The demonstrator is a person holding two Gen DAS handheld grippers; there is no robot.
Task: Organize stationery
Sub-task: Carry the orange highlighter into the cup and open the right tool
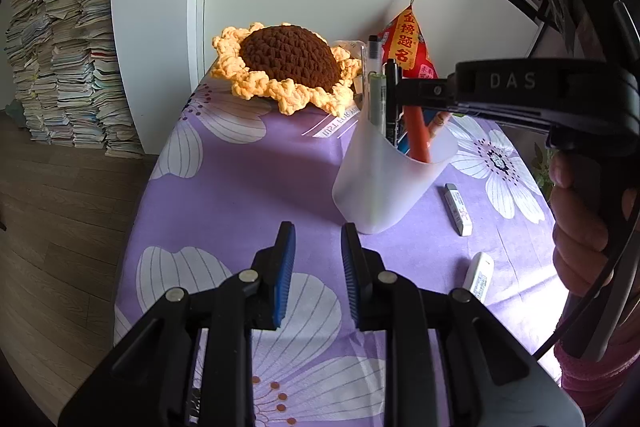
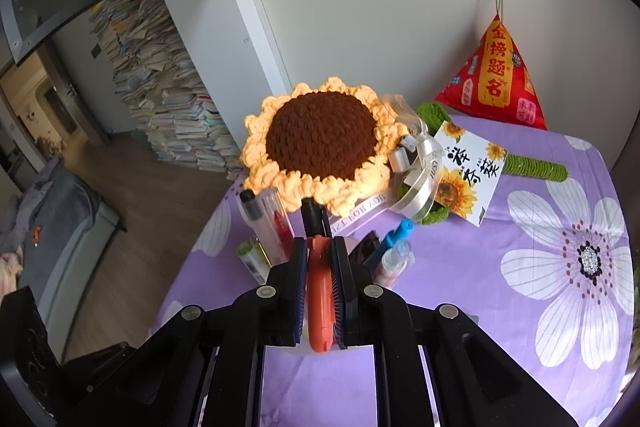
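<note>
A white translucent pen holder [image 1: 384, 179] stands on the purple flowered tablecloth [image 1: 256, 187] with several pens in it. My right gripper [image 2: 319, 255] is shut on an orange pen [image 2: 319, 291] and holds it over the holder; in the left wrist view the orange pen [image 1: 418, 135] reaches into the cup under the right gripper's fingers [image 1: 420, 91]. My left gripper [image 1: 318, 247] is open and empty, just in front of the holder. Two white erasers lie right of the holder, one nearer it [image 1: 458, 203] and one closer to me [image 1: 478, 277].
A crocheted sunflower [image 1: 284, 67] [image 2: 320, 147] lies at the back of the table with a ribboned card [image 2: 466, 173]. A red triangular pouch [image 2: 496, 75] hangs by the wall. Stacks of books [image 1: 64, 67] stand on the floor to the left.
</note>
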